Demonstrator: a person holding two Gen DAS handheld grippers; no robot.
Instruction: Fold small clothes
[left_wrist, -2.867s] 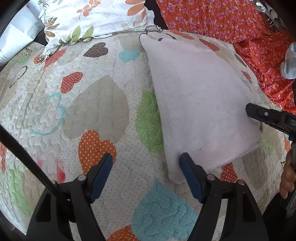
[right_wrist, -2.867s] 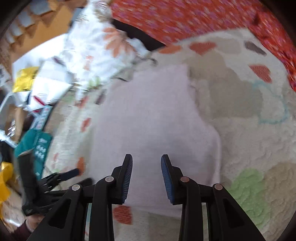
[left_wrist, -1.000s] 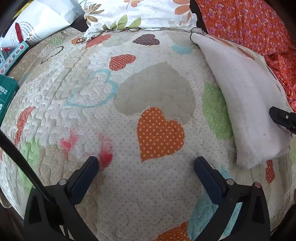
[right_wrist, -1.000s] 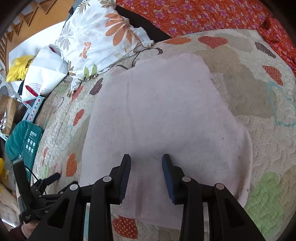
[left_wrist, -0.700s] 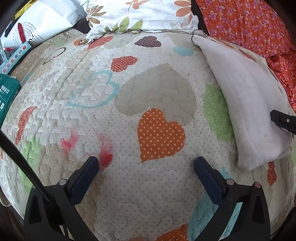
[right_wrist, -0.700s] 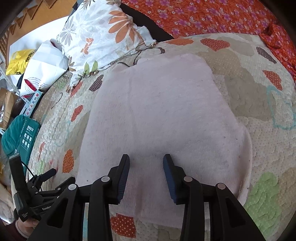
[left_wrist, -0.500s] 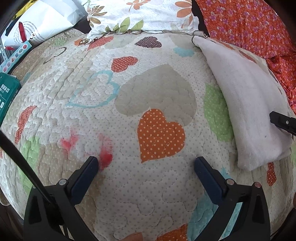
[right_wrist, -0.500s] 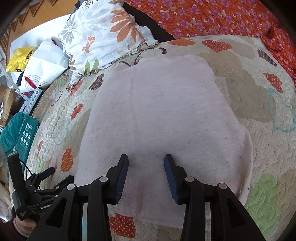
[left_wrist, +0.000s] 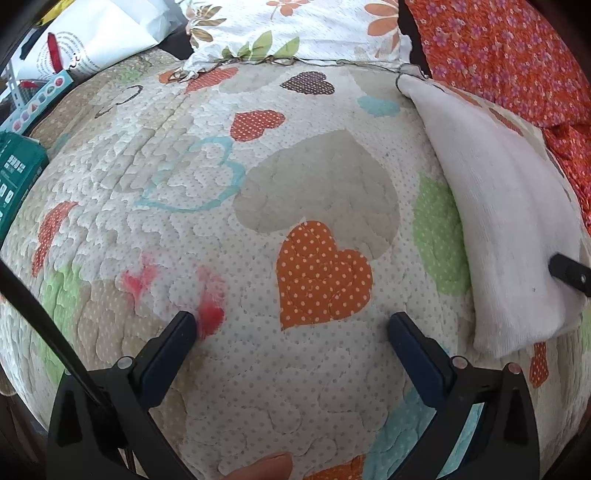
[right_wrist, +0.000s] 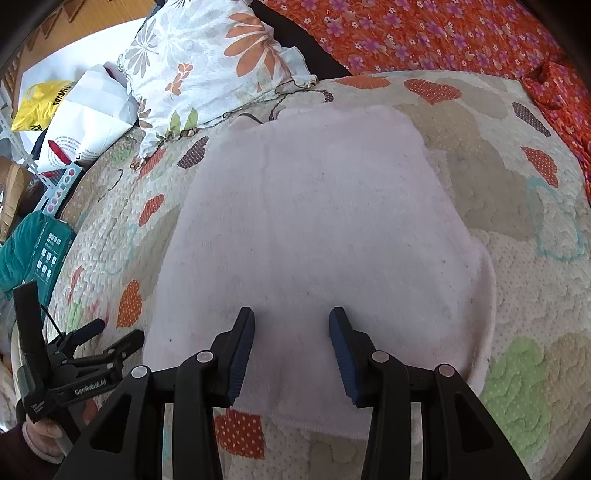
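Note:
A pale pink folded cloth (right_wrist: 317, 229) lies flat on the heart-patterned quilt (right_wrist: 517, 229). My right gripper (right_wrist: 291, 325) is open and empty, its fingers just above the cloth's near edge. My left gripper (left_wrist: 291, 328) is wide open and empty over bare quilt (left_wrist: 184, 166), left of the cloth (left_wrist: 509, 221), which lies at the right edge of the left wrist view. The left gripper also shows in the right wrist view (right_wrist: 118, 336), to the left of the cloth. One right gripper fingertip (left_wrist: 569, 273) pokes in over the cloth.
A floral pillow (right_wrist: 207, 62) and an orange flowered sheet (right_wrist: 424, 33) lie at the far side. White and yellow bags (right_wrist: 85, 107) and a teal box (right_wrist: 40, 251) sit off the quilt's left edge.
My left gripper has left the cloth and moved left over bare quilt, opening wider. In the last second both grippers hardly move; the right one has eased back slightly.

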